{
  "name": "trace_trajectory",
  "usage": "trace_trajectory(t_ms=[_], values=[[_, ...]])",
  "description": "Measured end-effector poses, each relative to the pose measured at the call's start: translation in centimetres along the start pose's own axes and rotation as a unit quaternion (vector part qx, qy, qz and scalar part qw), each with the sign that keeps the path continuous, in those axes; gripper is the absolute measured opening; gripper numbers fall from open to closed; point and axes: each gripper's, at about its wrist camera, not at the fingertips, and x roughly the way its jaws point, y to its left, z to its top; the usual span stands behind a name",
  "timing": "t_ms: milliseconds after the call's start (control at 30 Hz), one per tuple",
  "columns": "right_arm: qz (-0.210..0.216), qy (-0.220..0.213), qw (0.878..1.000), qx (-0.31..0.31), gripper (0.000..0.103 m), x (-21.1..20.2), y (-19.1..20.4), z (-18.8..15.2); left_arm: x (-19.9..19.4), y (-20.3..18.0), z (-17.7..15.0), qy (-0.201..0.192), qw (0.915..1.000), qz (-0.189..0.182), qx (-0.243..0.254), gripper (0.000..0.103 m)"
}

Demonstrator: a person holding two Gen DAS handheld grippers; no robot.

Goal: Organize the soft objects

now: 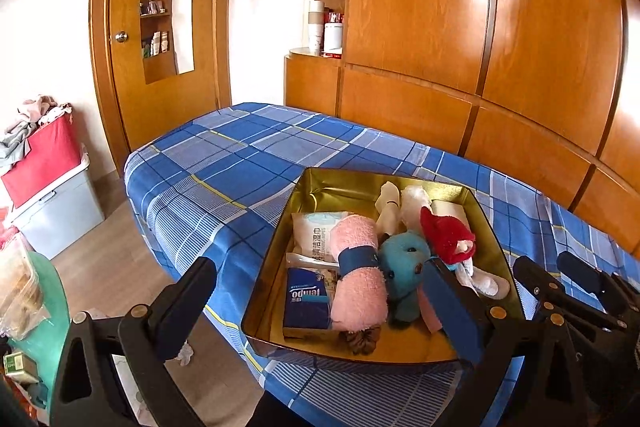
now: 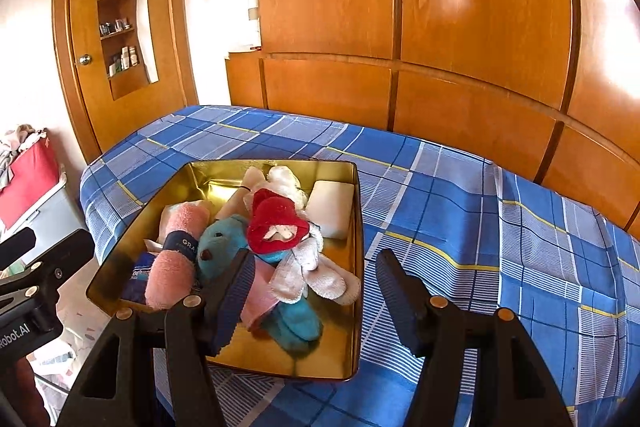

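Gold tin (image 2: 356, 211) on blue plaid bed (image 2: 460, 195), packed with pink towel (image 2: 176, 259), teal plush (image 2: 224, 247), red hat (image 2: 276, 223). Left gripper (image 1: 320, 303) and right gripper (image 2: 316, 287) spread wide, holding nothing.

A gold tin (image 1: 494, 227) on a blue plaid bedspread holds a rolled pink towel (image 1: 358, 279), a teal plush toy (image 1: 404, 267), a red-and-white plush (image 1: 448, 233), tissue packs (image 1: 306, 303) and a white pad (image 2: 332, 209).
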Motion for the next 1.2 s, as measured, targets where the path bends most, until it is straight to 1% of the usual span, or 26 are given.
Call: trace_trajectory(t_ms=[1200], values=[[0.006,0.003,1.000,-0.003,0.064,0.03,0.64,-0.35,0.10,0.18,-0.16,0.005,1.0000,0.001,-0.002,0.103]])
